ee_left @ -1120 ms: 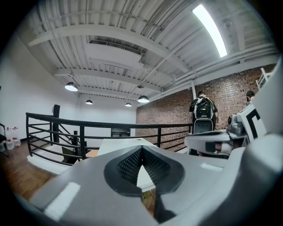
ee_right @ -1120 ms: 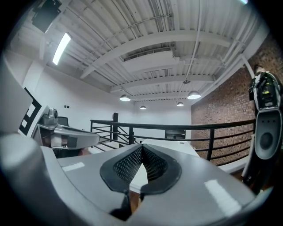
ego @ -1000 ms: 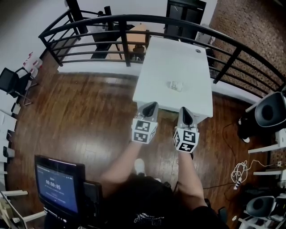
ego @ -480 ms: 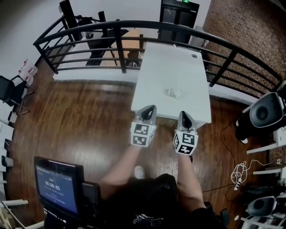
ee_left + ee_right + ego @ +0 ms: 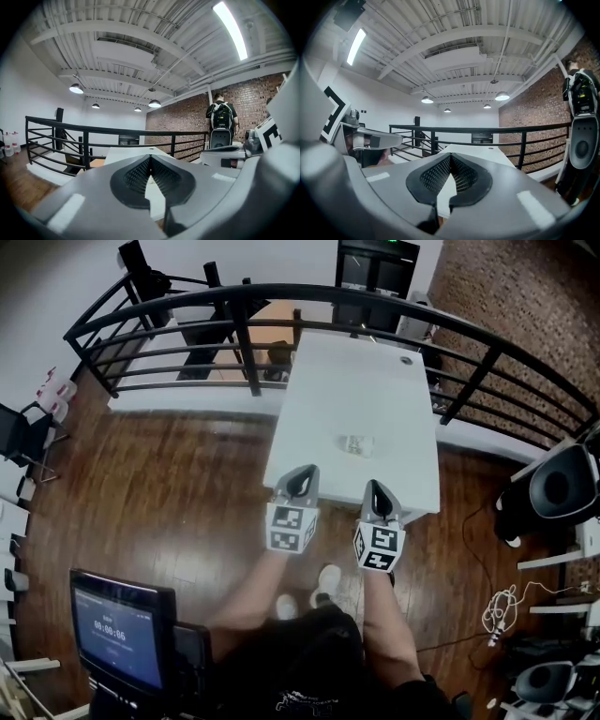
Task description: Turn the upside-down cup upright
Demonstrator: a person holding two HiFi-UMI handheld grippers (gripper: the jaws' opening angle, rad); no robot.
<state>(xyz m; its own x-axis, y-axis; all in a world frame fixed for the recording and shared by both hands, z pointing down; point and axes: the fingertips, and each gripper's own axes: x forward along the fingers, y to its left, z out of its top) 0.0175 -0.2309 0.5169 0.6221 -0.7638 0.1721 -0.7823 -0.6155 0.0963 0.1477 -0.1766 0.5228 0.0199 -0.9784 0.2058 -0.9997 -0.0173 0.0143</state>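
Both my grippers level, side by side at near edge of white table (image 5: 356, 381). My left gripper (image 5: 301, 480): jaws pressed together, nothing between. My right gripper (image 5: 376, 495): same, closed and empty. Clear cup (image 5: 355, 444) on table ahead of my jaws, apart from both; too small to tell which way up.
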